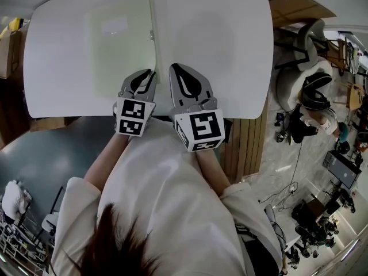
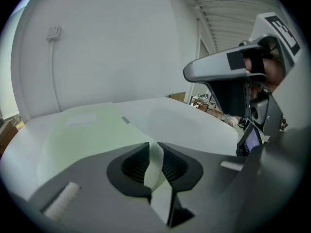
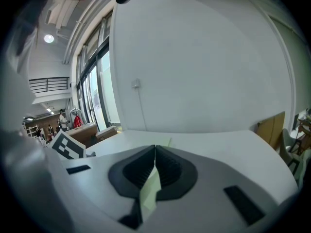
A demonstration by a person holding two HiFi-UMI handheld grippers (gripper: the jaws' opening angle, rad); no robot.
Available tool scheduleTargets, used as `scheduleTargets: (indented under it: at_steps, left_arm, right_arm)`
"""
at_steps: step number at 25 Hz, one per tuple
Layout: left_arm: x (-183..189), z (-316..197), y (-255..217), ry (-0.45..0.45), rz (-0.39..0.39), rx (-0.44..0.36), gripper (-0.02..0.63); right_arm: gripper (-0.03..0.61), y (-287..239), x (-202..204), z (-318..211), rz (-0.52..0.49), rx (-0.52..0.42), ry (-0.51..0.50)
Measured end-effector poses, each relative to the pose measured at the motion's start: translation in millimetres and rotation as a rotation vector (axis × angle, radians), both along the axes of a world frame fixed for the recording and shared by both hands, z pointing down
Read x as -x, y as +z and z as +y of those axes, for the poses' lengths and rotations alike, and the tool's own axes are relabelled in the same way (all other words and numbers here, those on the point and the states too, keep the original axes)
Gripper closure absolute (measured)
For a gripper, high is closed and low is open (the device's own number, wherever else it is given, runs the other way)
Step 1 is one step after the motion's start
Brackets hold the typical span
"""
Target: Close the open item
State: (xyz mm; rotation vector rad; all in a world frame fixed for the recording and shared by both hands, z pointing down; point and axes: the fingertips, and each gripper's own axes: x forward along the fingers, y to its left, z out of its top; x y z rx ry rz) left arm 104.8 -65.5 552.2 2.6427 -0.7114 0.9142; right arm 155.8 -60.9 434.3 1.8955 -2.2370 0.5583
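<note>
A pale green folder (image 1: 121, 45) lies flat and closed on the left half of the white table (image 1: 230, 50). It carries a white label (image 1: 114, 25) and a small clip on its right edge. My left gripper (image 1: 148, 76) hovers over the folder's near right corner. Its jaws (image 2: 154, 144) stand a little apart with nothing between them; the folder (image 2: 82, 135) spreads out ahead on the left. My right gripper (image 1: 175, 69) sits just right of the folder's edge over bare table. In the right gripper view its tips (image 3: 155, 148) meet, and I see nothing gripped.
The table's front edge (image 1: 144, 115) runs just under both grippers, close to the person's body. Office chairs (image 1: 310, 79), a wooden panel (image 1: 299, 7) and floor clutter stand to the right of the table. A brown box (image 1: 8, 45) sits at the left.
</note>
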Motion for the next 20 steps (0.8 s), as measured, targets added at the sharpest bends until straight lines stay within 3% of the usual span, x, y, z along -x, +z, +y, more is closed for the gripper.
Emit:
scheduleTargets:
  at_steps: [20]
  left_arm:
    - [-2.2,3.5,23.4,0.04,-0.079,0.017,0.528]
  right_arm:
    - [0.568,-2.9,8.0,0.8,0.003,-0.01,-0.012]
